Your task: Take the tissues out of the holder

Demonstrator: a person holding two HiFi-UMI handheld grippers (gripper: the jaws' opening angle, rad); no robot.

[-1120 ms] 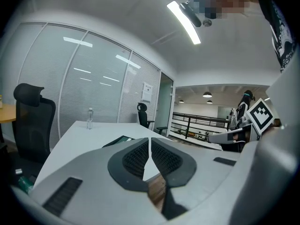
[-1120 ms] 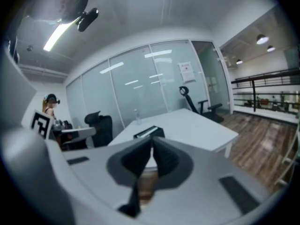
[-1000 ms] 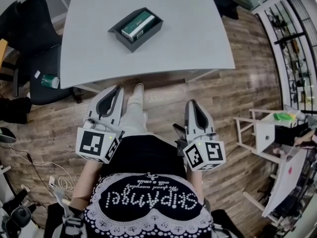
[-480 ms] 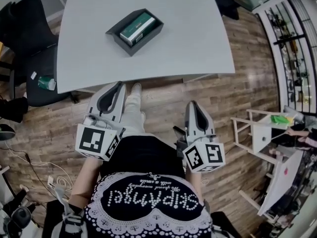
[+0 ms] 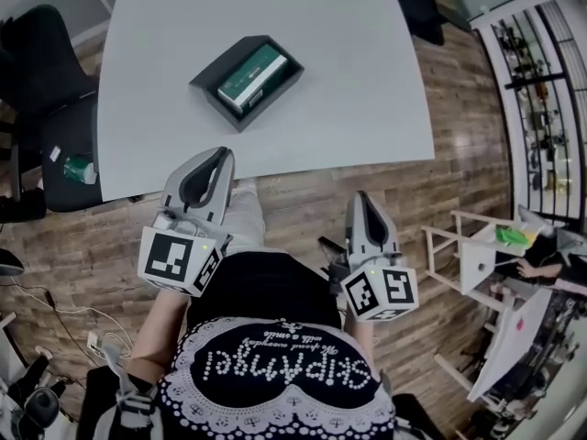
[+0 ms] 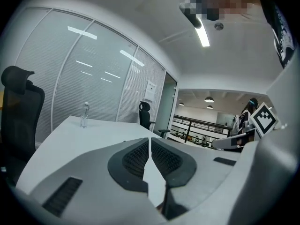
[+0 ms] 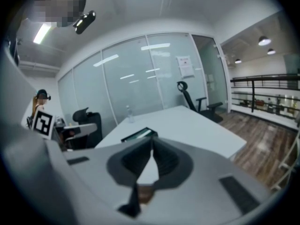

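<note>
A dark open holder sits on the white table, and a green and white tissue pack lies inside it. In the right gripper view the holder shows just beyond the jaw tips. My left gripper hovers at the table's near edge, short of the holder, with its jaws shut and empty. My right gripper hangs over the wooden floor, nearer the person's body, also shut with nothing in it. Both sets of jaws meet at their tips.
A clear bottle stands at the table's far end. Black office chairs stand to the table's left, and a green packet lies on one seat. A white rack is on the floor at the right. Glass walls lie beyond.
The view has moved forward, so the table and holder sit lower in the head view. My left gripper has advanced from the floor to the table's near edge. Both stay shut.
</note>
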